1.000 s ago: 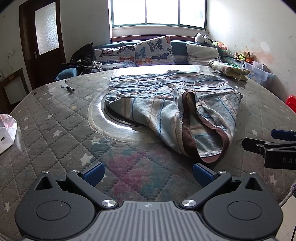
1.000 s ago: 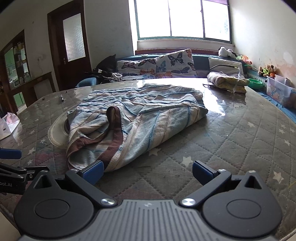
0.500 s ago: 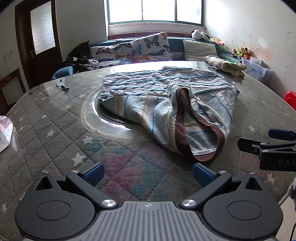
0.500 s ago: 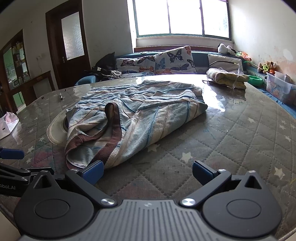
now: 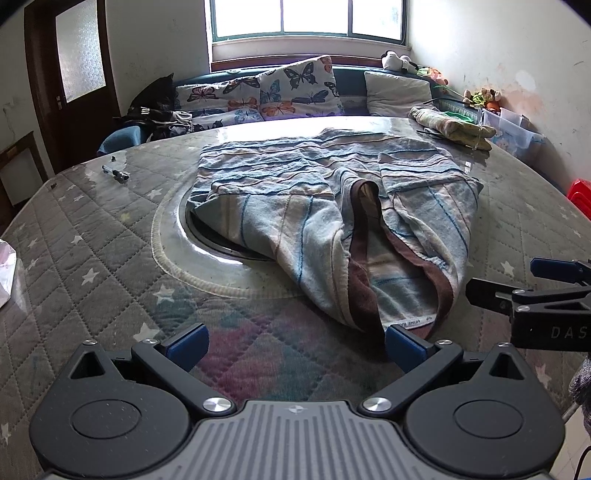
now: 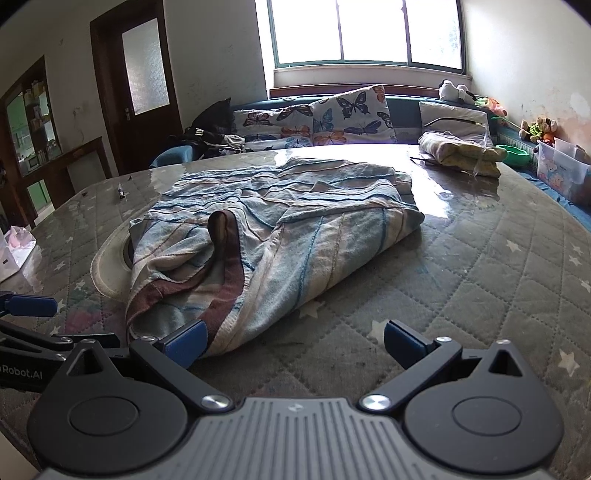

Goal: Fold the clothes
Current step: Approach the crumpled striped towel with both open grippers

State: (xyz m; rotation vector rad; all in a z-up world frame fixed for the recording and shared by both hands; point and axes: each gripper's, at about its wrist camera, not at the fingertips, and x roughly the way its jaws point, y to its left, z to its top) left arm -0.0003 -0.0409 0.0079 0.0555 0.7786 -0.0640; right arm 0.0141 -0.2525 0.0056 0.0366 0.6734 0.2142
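A blue, beige and brown striped terry-cloth garment point(image 5: 332, 221) lies loosely bunched near the centre of a round table covered with a grey quilted star-pattern cloth under a glossy clear sheet point(image 5: 92, 258). The garment partly overlaps a circular inset point(image 5: 207, 254) in the middle of the tabletop. Its brown-trimmed hem, bearing a small white label, points toward the near edge of the table. The left gripper point(image 5: 295, 345) sits low at the near edge, jaws spread wide and holding nothing; its right blue fingertip point(image 5: 404, 347) is just beside the labelled hem, and contact cannot be determined. The right gripper point(image 6: 293, 345) is positioned alongside, jaws also spread wide and empty; its left blue fingertip point(image 6: 184, 341) overlaps the garment's near edge in the view, and contact cannot be determined. Each gripper appears at the side of the other's camera view. A folded yellowish cloth bundle point(image 6: 458, 153) rests at the far right of the table, well apart from the garment. A bench with butterfly-print cushions point(image 5: 277, 96) stands beyond the table, below a bright window point(image 5: 306, 18).
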